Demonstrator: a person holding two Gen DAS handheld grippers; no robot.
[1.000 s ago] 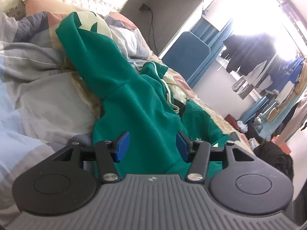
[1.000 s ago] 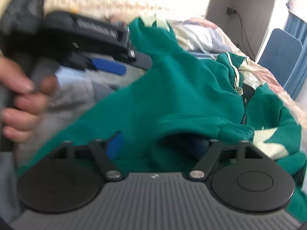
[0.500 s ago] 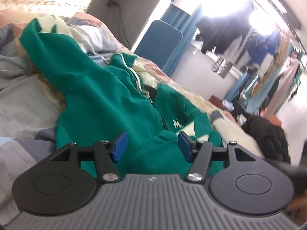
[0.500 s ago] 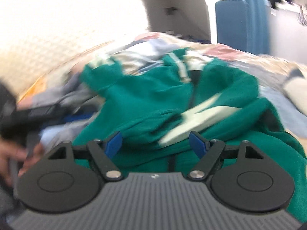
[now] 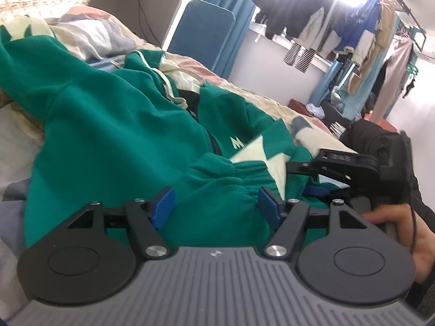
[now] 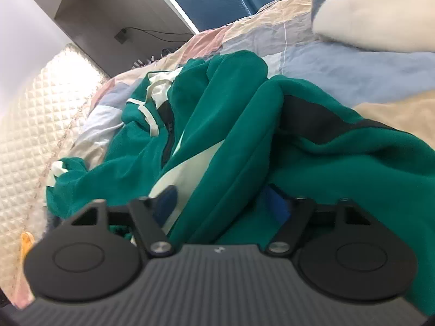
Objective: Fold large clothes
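Your left gripper [image 5: 214,203] is wide open above the green hoodie [image 5: 114,141], gripping nothing. Your right gripper [image 6: 221,203] also gapes wide, with a fold of the hoodie's cloth lying loose between its pads. The hoodie sprawls crumpled on the bed [image 6: 339,62], hood at the far end.

The hoodie [image 5: 117,135] is running off the left edge of the left wrist view, its far sleeve cut. The right gripper [image 6: 221,203] is half burying its fingers [image 6: 277,206] in green folds. The hand [image 5: 402,228] is lying blurred, partly behind the left gripper [image 5: 216,206].
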